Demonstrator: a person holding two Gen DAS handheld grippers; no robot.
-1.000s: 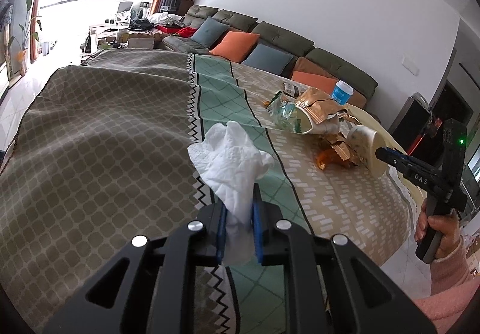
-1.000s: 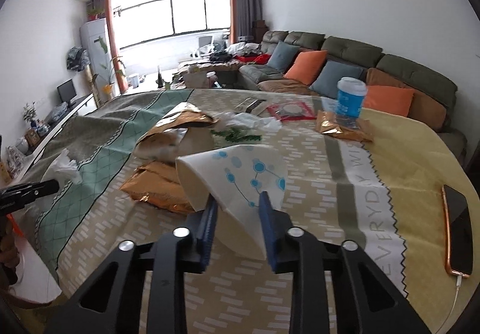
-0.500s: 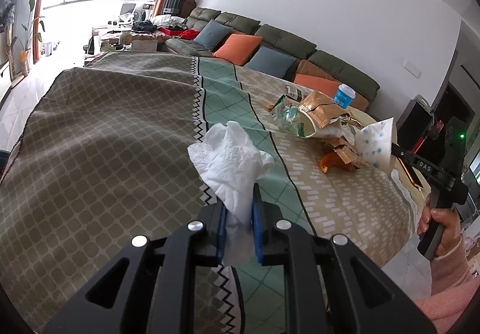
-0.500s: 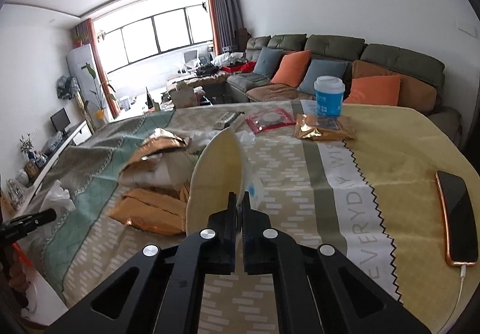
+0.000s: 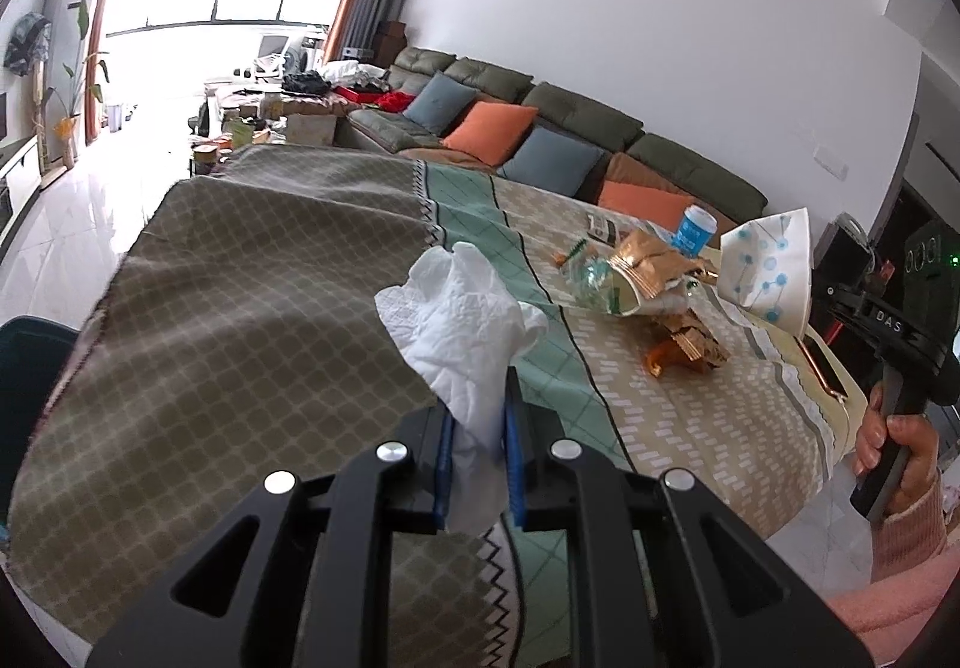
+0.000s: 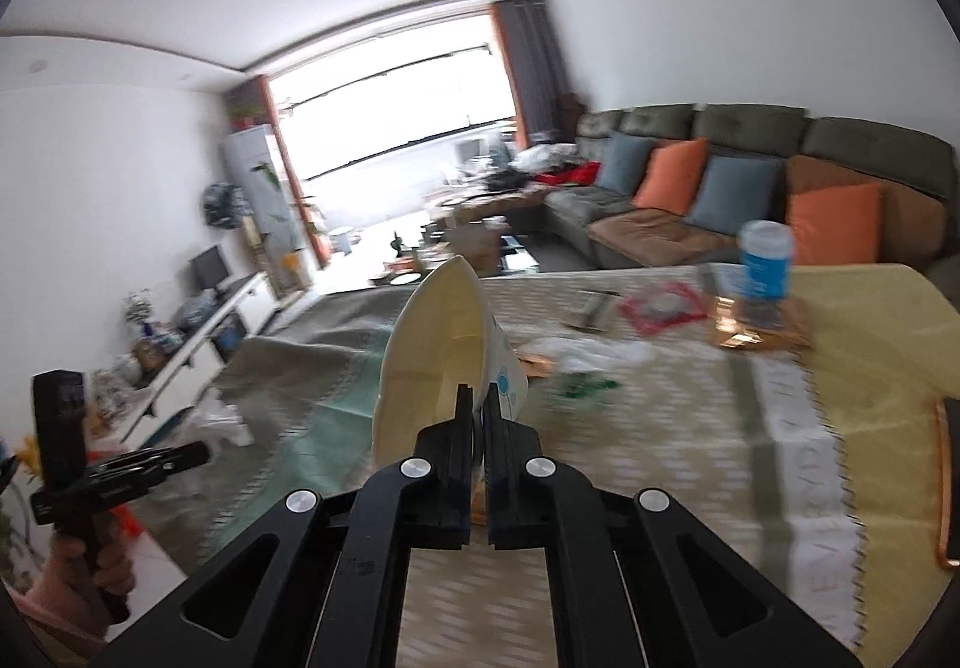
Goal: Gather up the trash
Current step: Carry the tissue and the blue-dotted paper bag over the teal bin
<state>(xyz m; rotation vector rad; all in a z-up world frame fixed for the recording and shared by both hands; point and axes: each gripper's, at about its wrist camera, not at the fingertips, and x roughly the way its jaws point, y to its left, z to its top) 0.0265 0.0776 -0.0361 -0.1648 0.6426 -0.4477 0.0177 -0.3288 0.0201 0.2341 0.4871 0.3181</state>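
White and crumpled, a paper napkin (image 5: 459, 314) stands up from between the blue pads of the left gripper (image 5: 478, 428), whose jaws are clenched on its lower end; the napkin hangs above the olive and green patterned cloth of the table (image 5: 240, 320). From the right wrist view the right gripper (image 6: 476, 428) has its jaws pinched tight on the rim of a squashed paper cup (image 6: 432, 350), cream inside and printed with blue dots outside. The left wrist view shows that cup (image 5: 771, 272) raised clear of the table, with a hand (image 5: 900, 446) in a pink sleeve wrapped round the gripper's black handle.

Left on the table are a gold foil wrapper (image 5: 651, 263) lying over a clear plastic bottle (image 5: 591, 278), a smaller crumpled orange-gold wrapper (image 5: 684, 353) just in front of them, and a blue cup with a white lid (image 5: 696, 231) further back. A phone (image 5: 825, 371) lies near the table's right edge on the yellow band of cloth. Behind the table runs a dark green sofa (image 5: 576, 128) with orange and blue cushions.
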